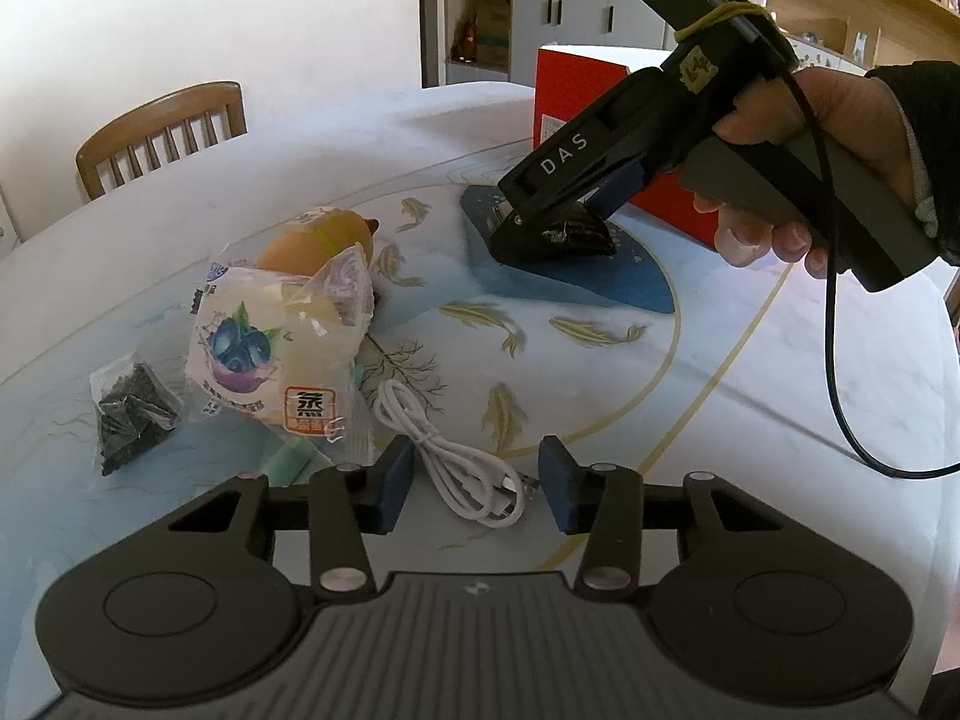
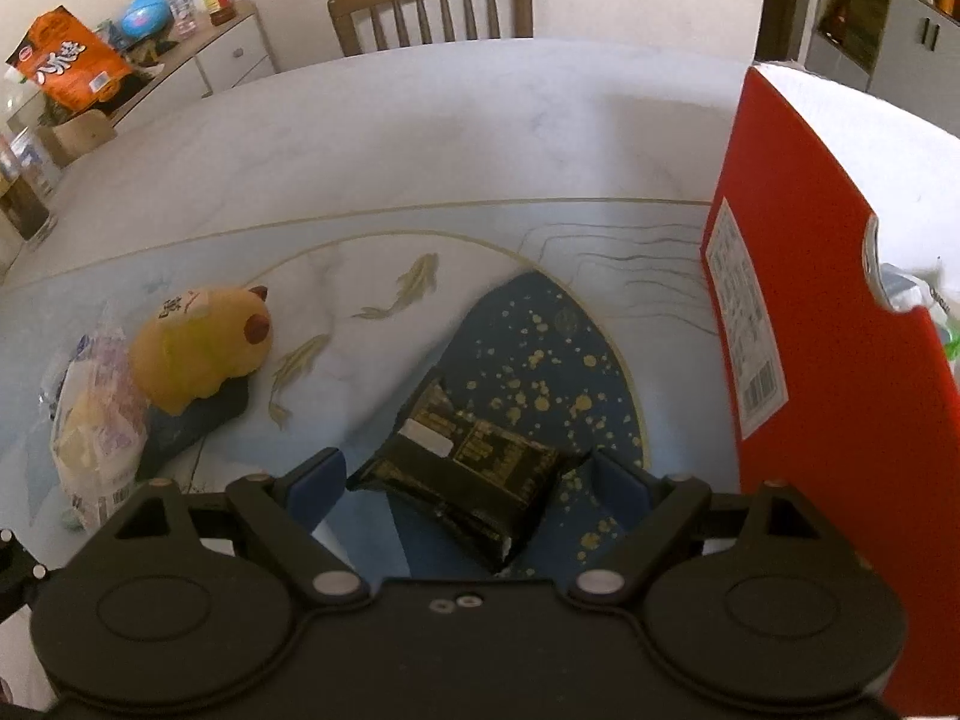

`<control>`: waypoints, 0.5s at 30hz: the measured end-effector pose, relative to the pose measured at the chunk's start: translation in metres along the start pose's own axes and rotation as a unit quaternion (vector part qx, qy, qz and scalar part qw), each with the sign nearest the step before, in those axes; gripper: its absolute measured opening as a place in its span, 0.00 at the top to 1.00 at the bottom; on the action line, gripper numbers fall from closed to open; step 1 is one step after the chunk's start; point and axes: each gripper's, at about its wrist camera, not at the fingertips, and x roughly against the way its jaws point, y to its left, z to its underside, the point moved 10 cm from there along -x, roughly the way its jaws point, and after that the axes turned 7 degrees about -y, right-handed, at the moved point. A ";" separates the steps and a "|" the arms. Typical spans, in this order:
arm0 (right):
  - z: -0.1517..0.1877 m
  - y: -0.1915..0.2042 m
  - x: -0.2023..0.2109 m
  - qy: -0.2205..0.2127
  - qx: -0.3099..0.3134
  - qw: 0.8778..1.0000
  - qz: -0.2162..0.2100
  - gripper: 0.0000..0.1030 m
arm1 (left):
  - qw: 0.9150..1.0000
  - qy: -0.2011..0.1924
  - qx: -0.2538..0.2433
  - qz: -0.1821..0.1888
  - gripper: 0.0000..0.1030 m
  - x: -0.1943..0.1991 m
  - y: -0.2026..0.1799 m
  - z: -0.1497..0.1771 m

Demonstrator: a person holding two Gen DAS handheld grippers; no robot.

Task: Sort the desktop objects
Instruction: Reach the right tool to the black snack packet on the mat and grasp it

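My right gripper (image 2: 465, 480) is open with its blue pads either side of a black snack packet (image 2: 462, 474) lying on the dark blue fan-shaped patch of the table; the same packet shows in the left wrist view (image 1: 576, 234) under that gripper (image 1: 561, 222). My left gripper (image 1: 474, 489) is open and empty, low over a coiled white cable (image 1: 456, 468). A blueberry cake packet (image 1: 270, 354), a yellow plush toy (image 1: 318, 240) and a small bag of dark bits (image 1: 132, 414) lie to the left.
A red box (image 2: 828, 372) stands close on the right of the black packet; it also shows in the left wrist view (image 1: 570, 96). A wooden chair (image 2: 432, 6) stands at the table's far edge. The round table (image 1: 750, 360) is bare on the right.
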 end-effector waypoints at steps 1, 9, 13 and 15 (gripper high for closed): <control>0.000 0.000 0.000 0.000 0.000 1.000 0.001 0.16 | 1.000 0.000 0.002 0.001 0.57 0.000 0.001 0.000; -0.003 0.002 0.004 -0.008 -0.006 1.000 -0.006 0.42 | 1.000 -0.003 0.027 0.012 0.58 0.001 0.006 -0.002; -0.003 0.003 0.006 -0.007 -0.008 1.000 -0.006 0.46 | 0.999 -0.005 0.042 0.012 0.58 0.002 0.010 -0.004; -0.003 0.003 0.007 -0.007 -0.007 1.000 -0.007 0.47 | 0.999 -0.008 0.043 0.011 0.58 0.003 0.011 -0.005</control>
